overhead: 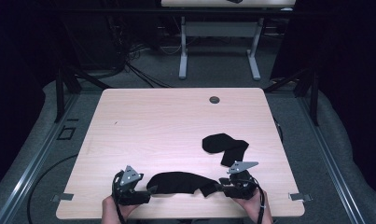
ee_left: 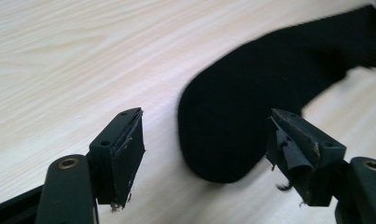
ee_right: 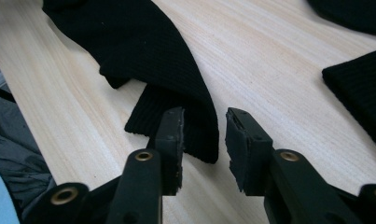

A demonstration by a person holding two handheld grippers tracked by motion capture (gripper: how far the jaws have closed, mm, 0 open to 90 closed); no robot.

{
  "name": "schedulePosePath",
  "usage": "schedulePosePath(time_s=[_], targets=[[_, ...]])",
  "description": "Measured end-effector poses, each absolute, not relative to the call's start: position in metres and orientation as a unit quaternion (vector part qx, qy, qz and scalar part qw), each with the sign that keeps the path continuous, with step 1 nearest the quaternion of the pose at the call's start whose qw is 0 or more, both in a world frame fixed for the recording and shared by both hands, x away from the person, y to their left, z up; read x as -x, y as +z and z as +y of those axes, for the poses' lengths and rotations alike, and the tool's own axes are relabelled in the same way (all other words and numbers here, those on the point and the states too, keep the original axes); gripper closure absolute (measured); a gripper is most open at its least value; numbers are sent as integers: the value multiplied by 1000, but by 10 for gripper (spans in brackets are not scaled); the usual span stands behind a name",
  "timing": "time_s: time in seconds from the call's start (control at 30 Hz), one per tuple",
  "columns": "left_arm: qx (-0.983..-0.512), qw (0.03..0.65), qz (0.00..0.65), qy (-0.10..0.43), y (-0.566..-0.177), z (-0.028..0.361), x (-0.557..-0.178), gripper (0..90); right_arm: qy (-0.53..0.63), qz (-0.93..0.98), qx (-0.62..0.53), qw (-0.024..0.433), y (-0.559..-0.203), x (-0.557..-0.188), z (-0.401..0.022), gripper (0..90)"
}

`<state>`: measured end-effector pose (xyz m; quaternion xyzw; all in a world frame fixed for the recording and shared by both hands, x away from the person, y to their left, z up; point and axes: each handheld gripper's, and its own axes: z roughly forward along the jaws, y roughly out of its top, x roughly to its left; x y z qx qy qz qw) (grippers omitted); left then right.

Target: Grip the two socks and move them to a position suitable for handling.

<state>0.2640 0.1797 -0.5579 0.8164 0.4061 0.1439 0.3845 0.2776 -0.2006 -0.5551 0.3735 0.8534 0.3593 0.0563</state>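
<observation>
A black sock [overhead: 176,183] lies flat along the near edge of the wooden table [overhead: 153,121], between my two grippers. My left gripper [overhead: 148,192] sits at its left end. In the left gripper view the jaws [ee_left: 206,140] stand wide apart, and the sock's rounded toe [ee_left: 251,93] lies on the table between them, untouched. My right gripper [overhead: 219,188] is at the sock's right end. Its jaws [ee_right: 205,135] are parted, with the ribbed cuff [ee_right: 148,51] lying loose by the left pad. A second black sock [overhead: 225,147] lies crumpled farther back on the right.
A small round grommet [overhead: 214,100] sits near the table's far edge. Another table's white legs [overhead: 218,60] stand on the floor behind. The second sock's edge [ee_right: 358,88] shows at the right of the right gripper view.
</observation>
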Motion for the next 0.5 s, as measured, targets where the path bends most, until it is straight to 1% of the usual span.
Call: schedulePosePath(time_s=[0.07,0.1,0.13,0.17,0.3,0.37,0.4,0.43,0.47,0.5], targets=[[-813,376,421,142,-561,179,-268,278,361,851,-377,55,-554,-278,-202,609],[-813,374,424,137,-562,178,-270,291,356,852,-380,51,-556,-279,-203,586],[-812,373,427,134,-564,177,-271,291,356,852,-380,51,-556,-279,-203,586],[-811,373,432,129,-566,176,-273,298,355,852,-382,48,-557,-280,-204,563],[-817,360,435,119,-572,169,-279,347,350,850,-393,33,-564,-283,-204,535],[-821,353,434,116,-572,166,-281,398,351,847,-397,25,-566,-285,-203,556],[-822,350,434,116,-572,165,-282,398,351,847,-397,25,-566,-285,-203,556],[-824,349,432,115,-572,164,-283,429,351,847,-399,21,-567,-286,-201,580],[-825,346,433,111,-572,163,-283,429,351,847,-399,21,-567,-286,-201,580],[-824,341,437,116,-573,162,-284,457,346,851,-395,20,-567,-287,-201,598]])
